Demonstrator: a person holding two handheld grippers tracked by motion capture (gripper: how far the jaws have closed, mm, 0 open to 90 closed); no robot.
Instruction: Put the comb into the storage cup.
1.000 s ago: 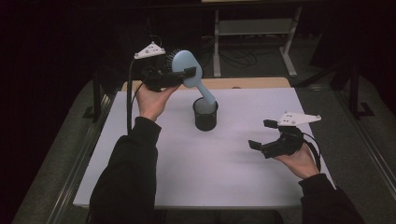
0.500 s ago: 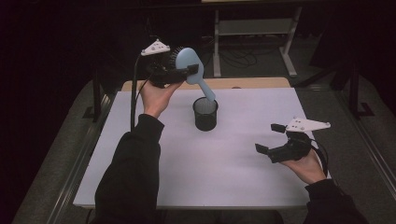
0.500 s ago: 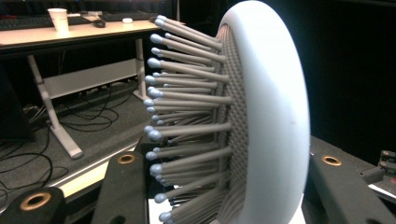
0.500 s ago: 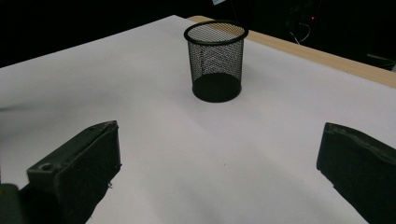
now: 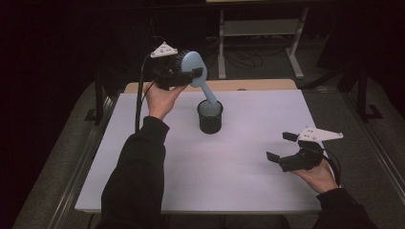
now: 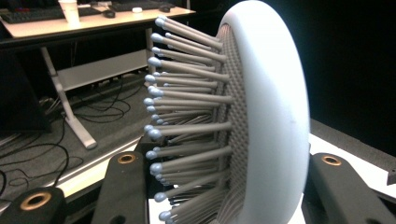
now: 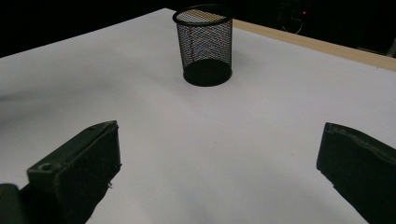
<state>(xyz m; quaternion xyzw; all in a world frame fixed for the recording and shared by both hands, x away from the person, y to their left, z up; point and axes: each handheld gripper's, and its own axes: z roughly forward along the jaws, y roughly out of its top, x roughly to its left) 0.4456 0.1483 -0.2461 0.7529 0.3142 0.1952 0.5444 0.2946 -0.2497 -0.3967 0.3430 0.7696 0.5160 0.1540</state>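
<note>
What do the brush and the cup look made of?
Hairbrush: body looks like smooth matte plastic, pale blue, even sheen and no seams; its pins are thin and ball-tipped, likely plastic, on a dimpled, probably rubbery pad. Cup: black wire mesh, most likely metal; you can see through the open weave, with a solid rim and base.

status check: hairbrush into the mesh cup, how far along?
Done: the left gripper is shut on the head of the blue hairbrush and has it lifted. In hand: its handle tip sits at the rim of the black mesh cup, brush tilted. Left: lower it in, release. The right gripper waits open, apart.
</note>
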